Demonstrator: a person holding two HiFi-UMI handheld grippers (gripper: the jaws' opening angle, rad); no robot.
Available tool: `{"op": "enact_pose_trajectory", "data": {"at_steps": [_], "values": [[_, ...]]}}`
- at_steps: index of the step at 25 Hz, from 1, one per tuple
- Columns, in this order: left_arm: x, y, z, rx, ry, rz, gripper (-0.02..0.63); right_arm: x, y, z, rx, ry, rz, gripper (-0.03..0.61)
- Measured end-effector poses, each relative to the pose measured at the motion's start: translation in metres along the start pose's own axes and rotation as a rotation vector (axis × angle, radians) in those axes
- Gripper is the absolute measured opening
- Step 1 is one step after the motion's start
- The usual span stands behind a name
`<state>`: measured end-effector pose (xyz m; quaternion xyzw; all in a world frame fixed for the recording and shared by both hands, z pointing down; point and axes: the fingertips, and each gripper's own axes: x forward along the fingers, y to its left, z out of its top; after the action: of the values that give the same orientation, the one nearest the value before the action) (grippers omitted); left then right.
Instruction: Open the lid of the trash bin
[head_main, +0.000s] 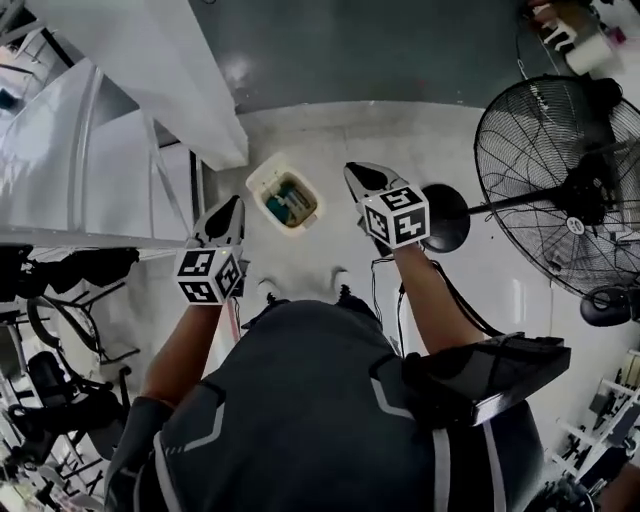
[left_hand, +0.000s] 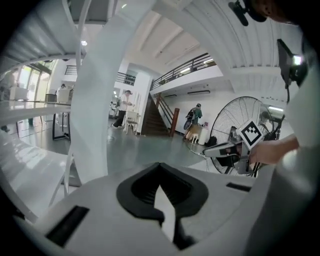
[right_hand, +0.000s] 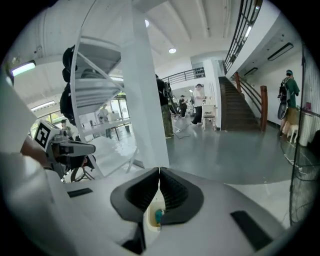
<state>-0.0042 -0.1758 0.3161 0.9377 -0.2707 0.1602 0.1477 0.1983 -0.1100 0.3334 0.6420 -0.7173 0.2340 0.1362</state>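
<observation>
Down on the floor between your claws sits the trash bin (head_main: 262, 186), insides showing. Your right claw (head_main: 362, 180) sights it below its tips; your left claw (head_main: 226, 214) hangs just left. Both are closed tip to tip, holding nothing.

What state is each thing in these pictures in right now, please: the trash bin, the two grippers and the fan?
trash bin: upright on the floor, top open, contents showing inside.
left gripper: jaws together, holding nothing, apart from the bin.
right gripper: jaws together, holding nothing, apart from the bin.
fan: standing upright; whether it is running cannot be told.
</observation>
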Motion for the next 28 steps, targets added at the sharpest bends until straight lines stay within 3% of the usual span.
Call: {"op": "enact_pose_trajectory", "data": {"at_steps": [4,9,15,21,28], "values": [[-0.022,-0.012,0.047,0.04,-0.087,-0.021,0.006,-0.04,0.006,0.039,0.0,-0.102,-0.015,0.028],[-0.05,-0.028,0.087,0.03,-0.142,-0.091,0.006,-0.08,0.023,0.079,-0.049,-0.194,-0.002,0.028],[-0.08,-0.032,0.129,0.027,-0.258,-0.055,0.006,-0.115,0.041,0.125,-0.095,-0.302,0.002,0.028],[-0.1,-0.033,0.152,0.03,-0.312,-0.024,0.006,-0.131,0.052,0.146,-0.117,-0.367,-0.001,0.026],[-0.106,-0.032,0.173,0.09,-0.345,0.014,0.006,-0.133,0.055,0.157,-0.124,-0.403,-0.006,0.026]]}}
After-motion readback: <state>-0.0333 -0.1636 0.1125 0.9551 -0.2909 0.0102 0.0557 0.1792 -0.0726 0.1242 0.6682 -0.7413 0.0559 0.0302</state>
